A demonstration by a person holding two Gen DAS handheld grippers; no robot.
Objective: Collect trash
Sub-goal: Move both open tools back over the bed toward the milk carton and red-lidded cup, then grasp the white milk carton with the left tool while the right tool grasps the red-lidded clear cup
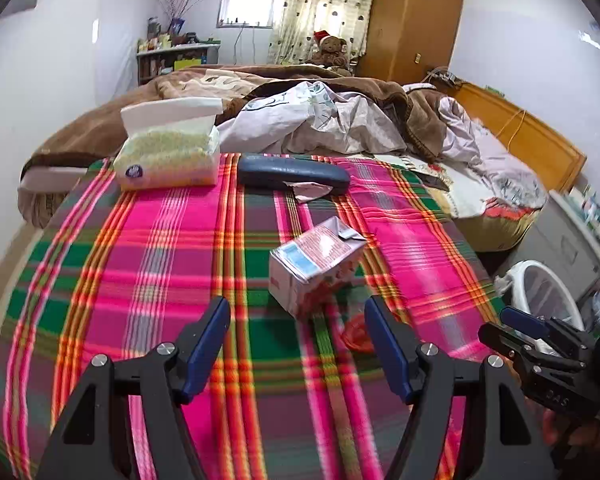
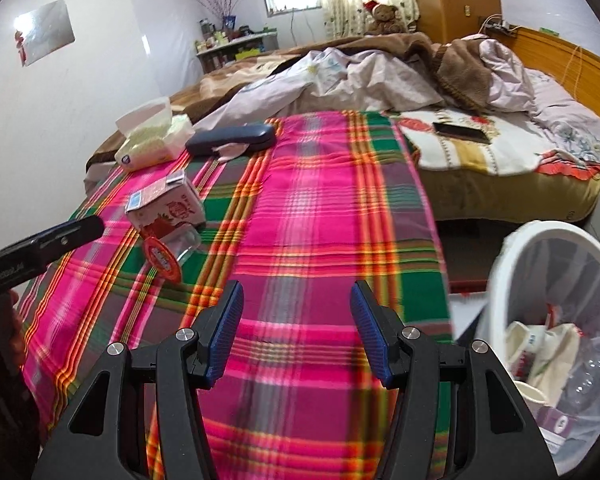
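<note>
Trash is noted in two pieces on the plaid cloth (image 1: 168, 264): a pink drink carton (image 1: 314, 264) lying on its side, and just beside it a clear plastic cup (image 2: 184, 246) with a red peeled-back lid (image 2: 162, 260), also tipped over. The carton's top is creased and opened, so it is judged empty, light and easily crushed; its printed faces look smooth and may slip. A hold across the two broad flat faces near mid-body is advised, with modest pressure. The cup is judged thin, springy and prone to rolling; its rim or the loose lid is the surer purchase.

The left gripper (image 1: 298, 342) is spread, nothing between its pads, and is aimed at the carton, short of contact. The right gripper (image 2: 296, 332) is likewise spread and empty, over bare cloth. The white bin (image 2: 500, 280), already holding paper cups and wrappers, stands off the cloth's right edge. The tissue pack (image 1: 168, 160) and dark case (image 1: 292, 174) farther back are not judged to be trash.
</note>
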